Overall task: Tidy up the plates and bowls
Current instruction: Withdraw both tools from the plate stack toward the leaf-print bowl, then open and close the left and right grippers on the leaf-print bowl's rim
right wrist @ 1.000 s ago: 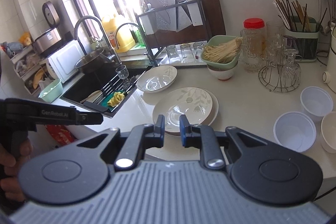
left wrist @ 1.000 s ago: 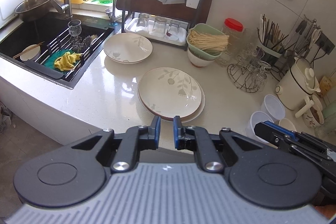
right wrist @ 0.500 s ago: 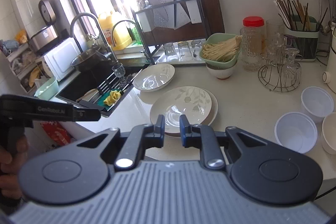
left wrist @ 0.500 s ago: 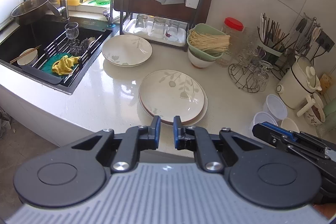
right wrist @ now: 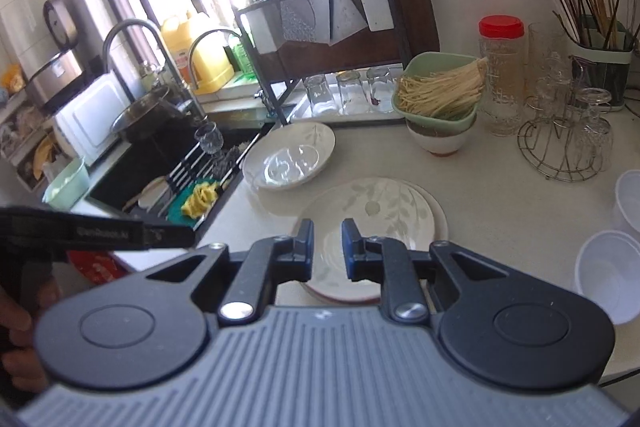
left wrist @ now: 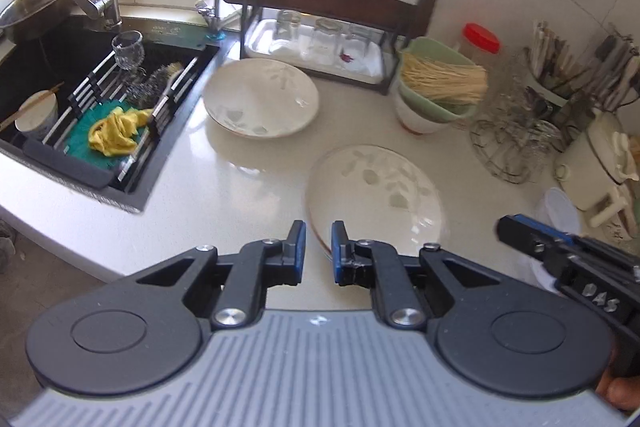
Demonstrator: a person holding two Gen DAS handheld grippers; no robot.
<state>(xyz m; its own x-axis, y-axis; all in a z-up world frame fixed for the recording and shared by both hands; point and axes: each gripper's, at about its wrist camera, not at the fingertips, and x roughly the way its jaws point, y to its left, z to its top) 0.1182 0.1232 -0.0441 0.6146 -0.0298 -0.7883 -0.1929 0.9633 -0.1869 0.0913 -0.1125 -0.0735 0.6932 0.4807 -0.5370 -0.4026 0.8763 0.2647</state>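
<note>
Step in hand: the approach, nothing picked up yet. Your left gripper (left wrist: 318,247) hangs over the near rim of the stacked plates (left wrist: 376,195), jaws set to a narrow slot with nothing between the pads; they have just been opening a touch. Your right gripper (right wrist: 327,247) points at the same stack from the other side, jaws likewise nearly closed and empty.

Where the task's things stand: the stack sits on the counter (left wrist: 240,187) near the front edge. A single deep plate (left wrist: 262,99) lies apart from it, closer to the sink (left wrist: 80,99). A green bowl of dry noodles (left wrist: 436,87) is nested in a white bowl (left wrist: 412,117) beside the drying rack (left wrist: 332,11).

Next move, by my reading: spread one gripper's jaws wide enough to take a plate rim, come in low at the edge, and clamp only once the rim sits between the pads. Glazed rims look slippery; seat the grip deep before lifting.
</note>
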